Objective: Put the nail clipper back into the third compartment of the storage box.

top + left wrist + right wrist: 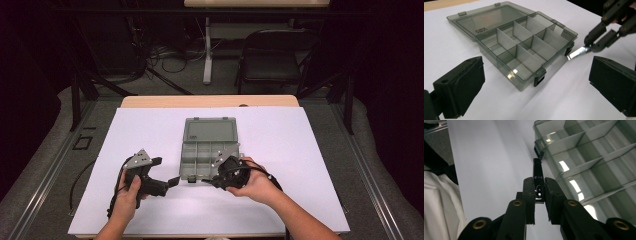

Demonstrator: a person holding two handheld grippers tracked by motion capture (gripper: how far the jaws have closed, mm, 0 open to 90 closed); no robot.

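Note:
A smoky clear compartment box [207, 150] lies open on the white table cover [150, 130], its lid flat at the far side; its several compartments [524, 47] look empty. My right gripper [212, 181] is shut on a thin flat metal strip [578, 53], held just off the box's near right latch [569, 50]. Along the right gripper's jaws the strip [537, 173] shows edge-on, beside the box wall [554, 147]. My left gripper [167, 172] stands open left of the box, its pads [469, 85] wide apart with nothing between them.
The wooden table edge [210, 101] shows behind the white cover. A folding chair [275, 60], a table leg [207, 50] and cables stand on the floor beyond. Grey carpet and metal rails flank the table. White cover lies bare left and right of the box.

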